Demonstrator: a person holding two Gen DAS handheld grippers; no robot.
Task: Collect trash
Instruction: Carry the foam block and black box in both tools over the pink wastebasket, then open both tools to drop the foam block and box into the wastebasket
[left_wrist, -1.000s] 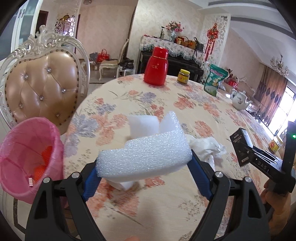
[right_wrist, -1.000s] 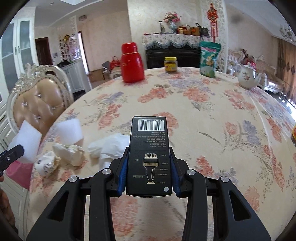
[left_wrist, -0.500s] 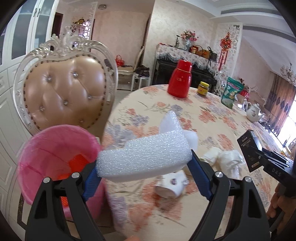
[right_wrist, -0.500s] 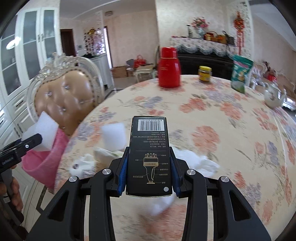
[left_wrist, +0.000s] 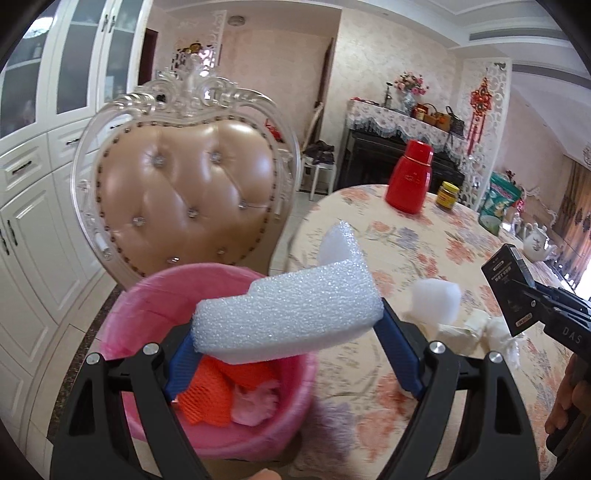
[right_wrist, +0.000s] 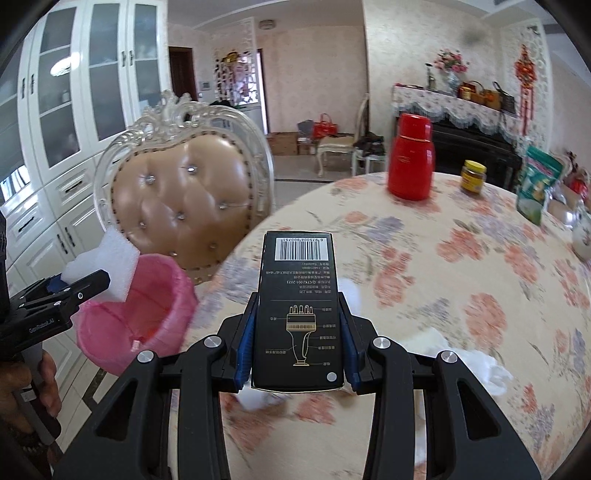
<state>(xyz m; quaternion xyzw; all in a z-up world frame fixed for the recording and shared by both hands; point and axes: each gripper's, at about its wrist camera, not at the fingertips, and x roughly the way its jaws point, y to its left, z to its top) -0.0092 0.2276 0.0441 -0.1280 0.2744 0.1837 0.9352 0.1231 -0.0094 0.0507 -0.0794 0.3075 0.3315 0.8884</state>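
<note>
Above the pink bin (left_wrist: 207, 369) off the bench's (left_wrist: 424, 258) left edge, the left claw (left_wrist: 288, 343) pinches a white foam piece (left_wrist: 288, 317), while the right claw (right_wrist: 297, 347) clamps a black box (right_wrist: 297, 310) over the bench.

Round table under a floral-print cloth (right_wrist: 461, 280). On its far side — a red thermos flask (right_wrist: 410, 157), upright, with a yellow-lidded glass jar (right_wrist: 473, 176) near it, apart; a green snack pouch (right_wrist: 537, 192) further right. Tufted tan leather chair with ornate white frame (left_wrist: 184, 199) just beside the table's edge. White glass-door cabinets (right_wrist: 70, 110) behind the chair.
</note>
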